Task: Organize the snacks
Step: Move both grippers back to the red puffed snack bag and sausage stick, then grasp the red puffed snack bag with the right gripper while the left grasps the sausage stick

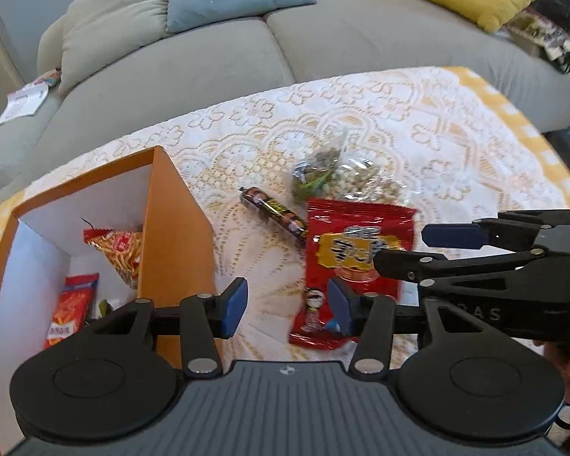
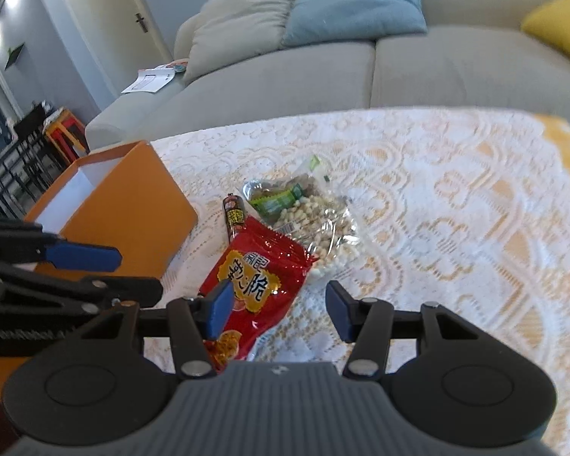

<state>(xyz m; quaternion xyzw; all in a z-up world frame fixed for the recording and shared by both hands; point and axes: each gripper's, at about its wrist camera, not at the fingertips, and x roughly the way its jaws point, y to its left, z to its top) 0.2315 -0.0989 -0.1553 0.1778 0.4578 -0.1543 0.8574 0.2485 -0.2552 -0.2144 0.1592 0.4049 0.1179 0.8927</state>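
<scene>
A red snack bag lies on the lace tablecloth. Behind it lie a dark sausage stick and a clear bag of nuts. An orange box stands open at the left, with red snack packs inside. My left gripper is open and empty, just above the red bag's near end. My right gripper is open and empty over the red bag; it also shows from the side in the left wrist view.
The table has a white lace cloth with a yellow border. A grey sofa with beige, blue and yellow cushions stands behind it. Papers lie on the sofa's left end. The left gripper shows at the left of the right wrist view.
</scene>
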